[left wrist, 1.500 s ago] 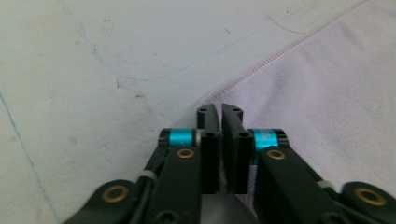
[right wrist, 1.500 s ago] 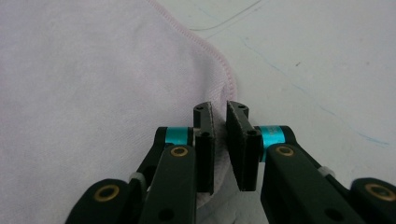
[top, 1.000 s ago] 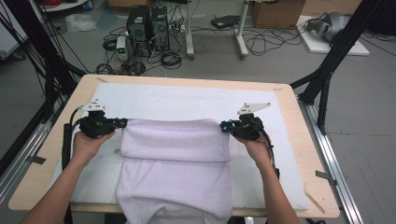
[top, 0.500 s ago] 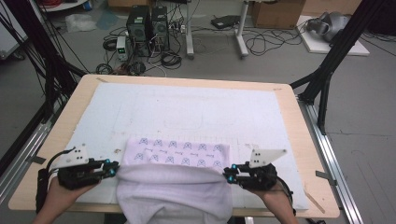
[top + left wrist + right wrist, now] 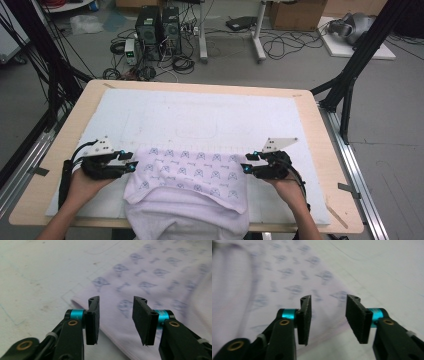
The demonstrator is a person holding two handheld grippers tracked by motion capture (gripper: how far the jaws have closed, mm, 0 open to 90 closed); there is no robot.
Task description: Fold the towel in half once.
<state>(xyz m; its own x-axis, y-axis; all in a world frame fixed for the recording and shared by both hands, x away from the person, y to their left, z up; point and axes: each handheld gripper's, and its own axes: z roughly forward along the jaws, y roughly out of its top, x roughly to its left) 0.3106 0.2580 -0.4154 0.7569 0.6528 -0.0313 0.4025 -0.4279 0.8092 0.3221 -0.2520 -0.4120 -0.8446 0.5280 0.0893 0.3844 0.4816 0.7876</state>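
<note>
A pale lilac cloth (image 5: 192,172) with a small blue print lies on the white mat (image 5: 210,115) near the table's front edge, its plain lower part hanging over that edge. My left gripper (image 5: 131,166) sits at the cloth's left edge. Its jaws have just been opening and stand apart over the cloth's edge (image 5: 110,315) without pressing on it. My right gripper (image 5: 246,168) is at the cloth's right edge. Its jaws have also just been opening, with the cloth (image 5: 287,280) lying below the gap, not pinched.
The white mat covers most of the wooden table (image 5: 320,135). Black frame struts (image 5: 350,75) rise at the table's right and left. Computer towers (image 5: 155,25) and cables lie on the floor beyond the far edge.
Both grippers came toward the front edge, folding the cloth over so its printed side faces up. They then shifted slightly away from me again, and both pairs of jaws let go of the cloth.
</note>
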